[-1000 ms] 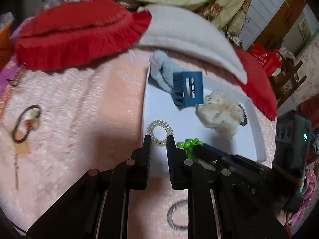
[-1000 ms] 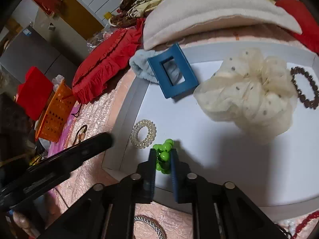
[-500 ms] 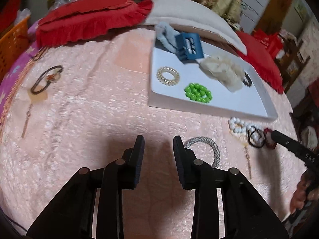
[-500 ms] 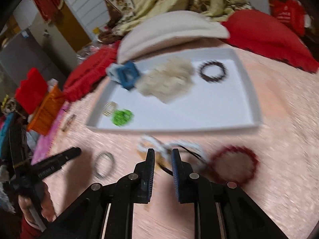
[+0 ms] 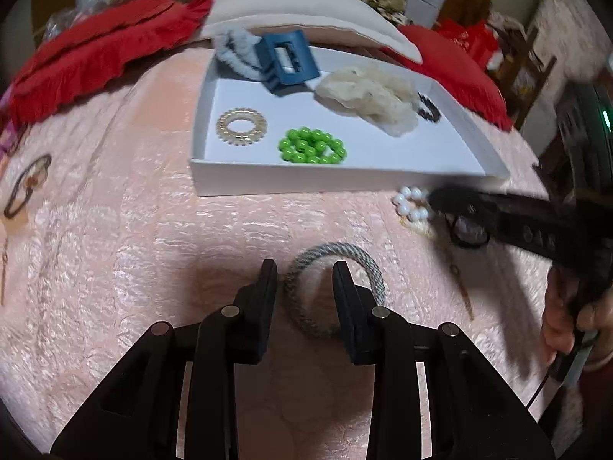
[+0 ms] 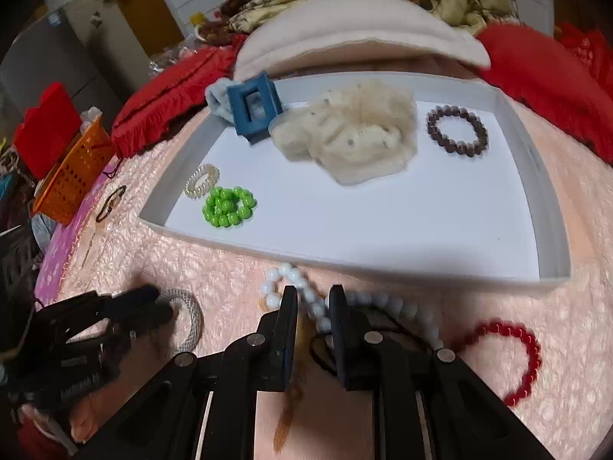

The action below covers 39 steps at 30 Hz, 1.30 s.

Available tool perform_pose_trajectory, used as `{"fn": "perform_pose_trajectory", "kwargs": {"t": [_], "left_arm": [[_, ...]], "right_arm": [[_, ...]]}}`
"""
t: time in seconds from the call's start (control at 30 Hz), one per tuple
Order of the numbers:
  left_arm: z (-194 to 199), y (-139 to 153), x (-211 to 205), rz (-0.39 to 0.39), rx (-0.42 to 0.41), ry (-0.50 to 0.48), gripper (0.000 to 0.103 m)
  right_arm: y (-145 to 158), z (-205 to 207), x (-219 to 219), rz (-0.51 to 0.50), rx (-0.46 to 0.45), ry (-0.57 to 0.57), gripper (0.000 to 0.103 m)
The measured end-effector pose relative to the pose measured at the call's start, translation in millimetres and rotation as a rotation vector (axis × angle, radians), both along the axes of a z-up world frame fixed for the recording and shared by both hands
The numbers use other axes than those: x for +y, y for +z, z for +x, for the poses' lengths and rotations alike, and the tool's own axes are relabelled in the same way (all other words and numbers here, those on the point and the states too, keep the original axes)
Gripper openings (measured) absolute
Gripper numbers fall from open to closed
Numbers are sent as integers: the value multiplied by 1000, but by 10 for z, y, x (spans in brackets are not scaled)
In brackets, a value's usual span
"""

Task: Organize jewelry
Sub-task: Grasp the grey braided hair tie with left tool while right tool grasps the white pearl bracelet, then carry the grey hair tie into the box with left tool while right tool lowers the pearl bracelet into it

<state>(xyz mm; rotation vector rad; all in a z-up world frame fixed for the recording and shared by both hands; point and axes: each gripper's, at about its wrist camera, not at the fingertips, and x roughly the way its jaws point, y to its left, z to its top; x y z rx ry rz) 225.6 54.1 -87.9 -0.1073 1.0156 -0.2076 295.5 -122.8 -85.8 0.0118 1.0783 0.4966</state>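
A white tray (image 5: 306,184) (image 6: 551,230) on the pink bedspread holds a green bead bracelet (image 5: 312,146) (image 6: 228,207), a clear coil tie (image 5: 241,127), a blue claw clip (image 5: 289,57), a cream scrunchie (image 6: 352,134) and a dark bead bracelet (image 6: 458,131). My left gripper (image 5: 304,268) is open, its fingers astride the left side of a grey rope ring (image 5: 367,264) (image 6: 193,314). My right gripper (image 6: 313,293) is open over a white pearl strand (image 6: 302,287) (image 5: 410,205) in front of the tray.
A red bead bracelet (image 6: 525,349) lies right of the pearls, with a black cord (image 6: 322,349) under the right gripper. A dark hair tie (image 5: 25,188) lies at the left. Red cushions (image 5: 95,50) and a beige pillow (image 6: 356,38) border the tray. An orange basket (image 6: 72,176) stands far left.
Both grippers pulled back from the tray, leaving the green bracelet and coil tie in it. The left then moved down onto the grey ring, the right onto the pearls.
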Motion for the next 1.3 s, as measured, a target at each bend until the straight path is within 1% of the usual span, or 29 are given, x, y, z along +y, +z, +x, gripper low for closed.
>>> {"fn": "perform_pose_trajectory", "kwargs": {"t": [0.03, 0.07, 0.1, 0.17, 0.2, 0.3, 0.37, 0.43, 0.57, 0.63, 0.7, 0.9, 1.13, 1.23, 1.3], "left_arm": [[-13, -5, -43, 25, 1, -7, 6], [-25, -11, -85, 42, 4, -19, 6], [-39, -9, -107, 39, 3, -28, 6], [-46, -17, -116, 7, 20, -46, 6], [-55, -12, -119, -4, 26, -51, 6], [-109, 27, -111, -10, 20, -55, 6], [-141, 55, -78, -22, 17, -50, 6], [-166, 99, -34, -27, 6, -41, 6], [-202, 180, 57, -43, -18, -17, 6], [-199, 207, 106, -52, -25, -5, 6], [-197, 227, 142, -56, -31, 5, 6], [-224, 305, 241, -66, -54, 34, 6], [-290, 415, 359, -94, -84, 65, 6], [-295, 453, 423, -112, -91, 83, 6], [-298, 469, 460, -123, -95, 93, 6]], "right_arm": [[0, 14, 17, -2, 4, 7, 16], [2, 15, 28, -2, 4, 11, 16], [1, 13, 42, -8, 3, 18, 16], [6, -10, 63, -10, 2, 29, 16], [-4, -25, 75, -4, 18, 38, 16], [0, -95, 100, -9, 16, 51, 16], [-45, -113, 119, -20, 37, 55, 16], [-69, -115, 130, -38, 25, 48, 16], [-67, -74, 156, -30, 26, 26, 16], [-41, -80, 169, -19, 29, 23, 9], [16, -107, 171, -2, 26, 24, 9], [381, -226, 98, 69, -28, 5, 9], [982, -263, -38, 196, -103, -39, 9], [1177, -223, -32, 225, -128, -48, 9], [1266, -185, -11, 219, -152, -51, 9]]}}
